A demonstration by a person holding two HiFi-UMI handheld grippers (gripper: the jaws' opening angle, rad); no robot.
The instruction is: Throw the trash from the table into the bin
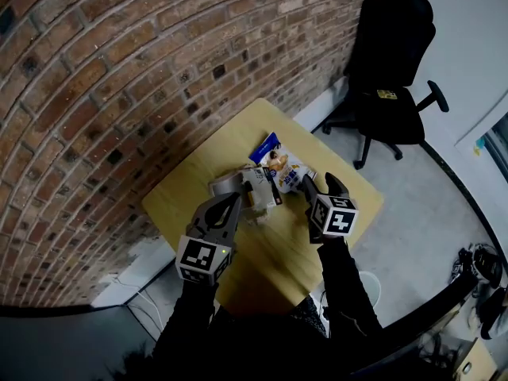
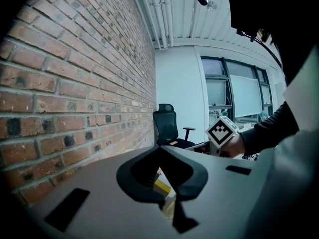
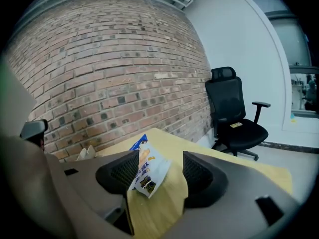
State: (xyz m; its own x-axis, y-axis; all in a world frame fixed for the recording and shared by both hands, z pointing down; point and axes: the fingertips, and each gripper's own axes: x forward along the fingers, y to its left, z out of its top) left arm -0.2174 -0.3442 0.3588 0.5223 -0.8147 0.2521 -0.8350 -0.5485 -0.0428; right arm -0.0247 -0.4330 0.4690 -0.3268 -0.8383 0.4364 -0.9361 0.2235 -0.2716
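Note:
Trash lies in a heap in the middle of the wooden table (image 1: 349, 201): a blue and white snack bag (image 1: 279, 163) and, left of it, a crumpled grey and white carton (image 1: 248, 189). My right gripper (image 1: 322, 187) hangs just right of the heap, open and holding nothing. In the right gripper view the snack bag (image 3: 147, 171) lies on the table ahead, framed by the spread jaws of the right gripper (image 3: 160, 173), apart from both pads. My left gripper (image 1: 232, 200) points at the carton from the near side, shut. In the left gripper view its tips (image 2: 160, 151) meet, with a yellow-striped carton (image 2: 162, 187) beyond.
A brick wall (image 1: 119, 94) runs along the table's far left side. A black office chair (image 1: 389, 78) stands past the table's far right corner. A white round thing (image 1: 367, 288) sits on the floor under the near right edge. Cables lie on the floor at left.

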